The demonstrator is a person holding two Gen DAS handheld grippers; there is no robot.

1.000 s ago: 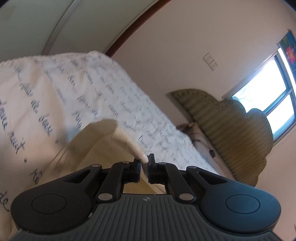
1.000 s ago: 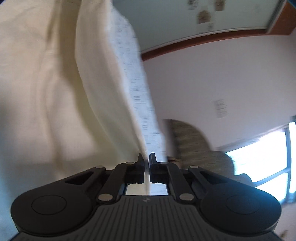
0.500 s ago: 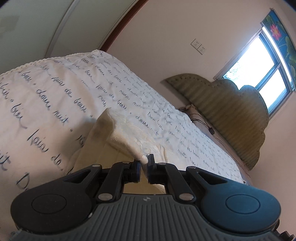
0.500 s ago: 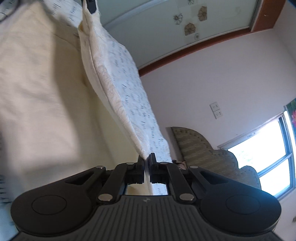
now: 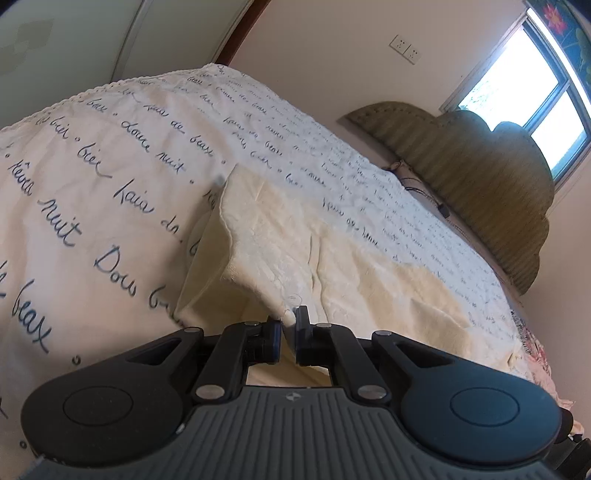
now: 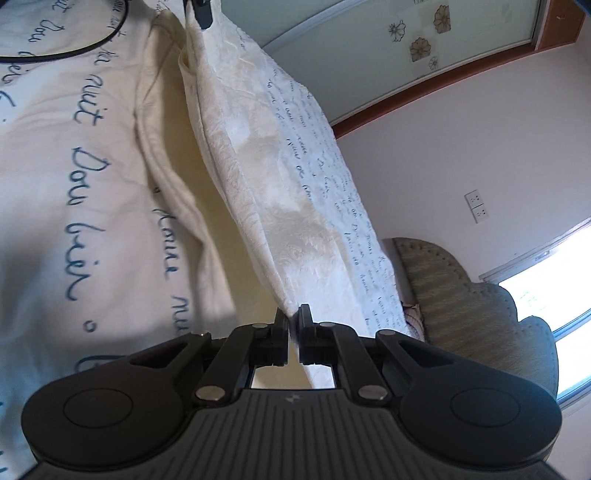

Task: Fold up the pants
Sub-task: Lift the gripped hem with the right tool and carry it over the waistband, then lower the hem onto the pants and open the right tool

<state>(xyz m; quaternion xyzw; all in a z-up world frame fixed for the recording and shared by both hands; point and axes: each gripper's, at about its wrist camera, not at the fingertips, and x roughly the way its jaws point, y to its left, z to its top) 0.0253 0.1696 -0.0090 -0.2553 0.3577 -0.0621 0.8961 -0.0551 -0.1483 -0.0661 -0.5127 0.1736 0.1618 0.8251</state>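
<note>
The cream textured pants (image 5: 295,243) lie partly on a bed, with one edge lifted. My left gripper (image 5: 290,321) is shut on a corner of the pants and holds it just above the bed. My right gripper (image 6: 294,319) is shut on another edge of the pants (image 6: 258,177), which stretch taut up and away from it. The left gripper's fingertip (image 6: 201,13) shows at the top of the right wrist view, pinching the far end of that edge.
The bedspread (image 5: 92,155) is white with dark handwritten script. A padded olive headboard (image 5: 480,177) stands at the far end under a window (image 5: 535,92). A wall socket (image 5: 404,48) is beside it. A black cable (image 6: 74,44) lies on the bedspread.
Both grippers have come down toward the bed with the pants. The cloth hangs less and more of it lies spread on the bedspread. Both stay shut.
</note>
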